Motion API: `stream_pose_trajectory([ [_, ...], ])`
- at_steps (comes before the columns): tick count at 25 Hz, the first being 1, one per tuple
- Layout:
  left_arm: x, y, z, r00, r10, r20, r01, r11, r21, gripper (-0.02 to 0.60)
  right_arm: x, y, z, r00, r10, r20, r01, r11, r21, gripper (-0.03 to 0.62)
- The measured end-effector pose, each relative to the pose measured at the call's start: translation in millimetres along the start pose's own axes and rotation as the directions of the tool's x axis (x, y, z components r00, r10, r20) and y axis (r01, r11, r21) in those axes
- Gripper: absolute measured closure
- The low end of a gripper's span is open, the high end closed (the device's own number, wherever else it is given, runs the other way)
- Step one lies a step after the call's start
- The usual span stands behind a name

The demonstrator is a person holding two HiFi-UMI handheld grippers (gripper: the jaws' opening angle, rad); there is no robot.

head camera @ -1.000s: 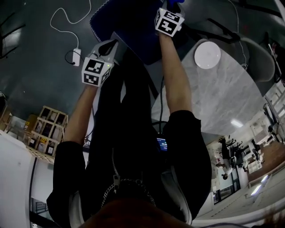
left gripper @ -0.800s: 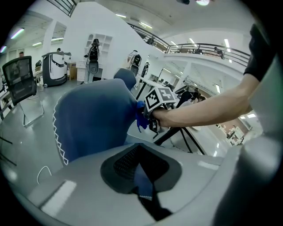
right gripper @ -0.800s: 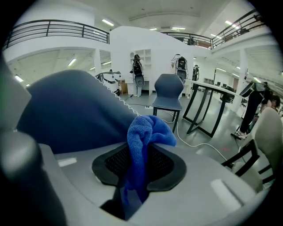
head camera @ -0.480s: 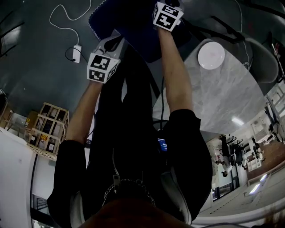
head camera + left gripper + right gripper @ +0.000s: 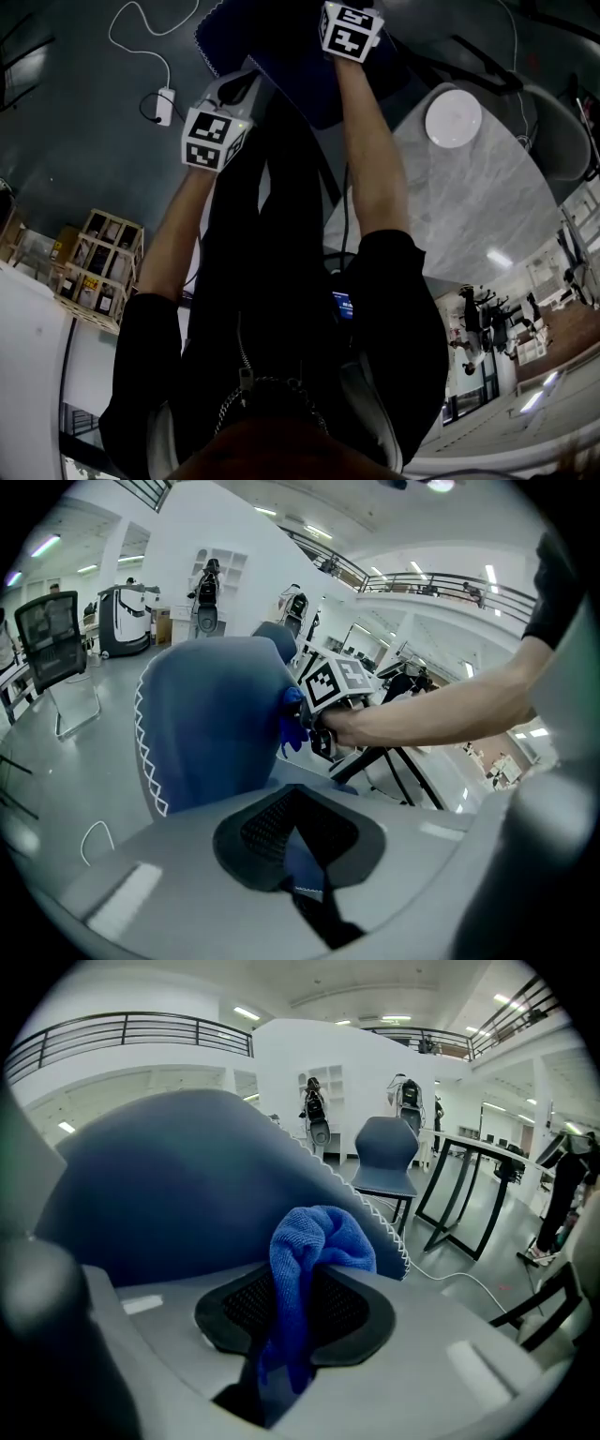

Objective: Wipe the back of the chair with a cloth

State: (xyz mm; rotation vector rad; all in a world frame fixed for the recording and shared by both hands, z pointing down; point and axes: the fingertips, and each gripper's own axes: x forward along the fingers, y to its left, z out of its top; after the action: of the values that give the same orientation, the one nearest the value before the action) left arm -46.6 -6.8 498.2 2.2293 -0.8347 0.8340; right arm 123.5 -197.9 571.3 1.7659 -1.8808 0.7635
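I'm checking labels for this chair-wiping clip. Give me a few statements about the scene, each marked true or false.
1. The right gripper holds a blue cloth. True.
2. The chair is red. False: it is blue, with white stitching along its edge.
3. The left gripper is open and empty. False: it is shut on the chair's stitched edge.
4. A white disc lies on the marble table. True.

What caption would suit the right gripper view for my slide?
Right gripper clamps a blue microfibre cloth in front of the dark blue chair back edged with white zigzag stitching.
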Motion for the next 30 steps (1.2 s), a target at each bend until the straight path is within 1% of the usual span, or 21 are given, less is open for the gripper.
stream_pose_trajectory([
  [9, -4.2, 8.4, -4.8, 1.000, 0.009, -0.002, -0.009, 1.000, -0.001, 0.572, -1.5, 20.6, -1.7, 0.999, 0.052, -0.008, -0.052, 0.998, -0.032, 0.485],
  [15, -4.9, 9.8, -10.2, 1.000, 0.014, -0.001, -0.014, 1.000, -0.012, 0.572, -5.9, 37.6, -7.3, 0.993, 0.117, -0.005, -0.117, 0.992, -0.042, 0.485],
  [23, -15.3, 15.8, -17.5, 1.000, 0.018, -0.004, -0.019, 1.000, -0.012, 0.572, -13.4, 68.6, -15.9, 0.976, 0.216, -0.017, -0.217, 0.975, -0.054, 0.486],
  [30, -21.0, 17.7, -29.5, 1.000, 0.017, -0.012, -0.018, 1.000, -0.010, 0.571, -23.8, 91.0, -28.4, 0.960, 0.278, -0.032, -0.279, 0.958, -0.070, 0.487],
])
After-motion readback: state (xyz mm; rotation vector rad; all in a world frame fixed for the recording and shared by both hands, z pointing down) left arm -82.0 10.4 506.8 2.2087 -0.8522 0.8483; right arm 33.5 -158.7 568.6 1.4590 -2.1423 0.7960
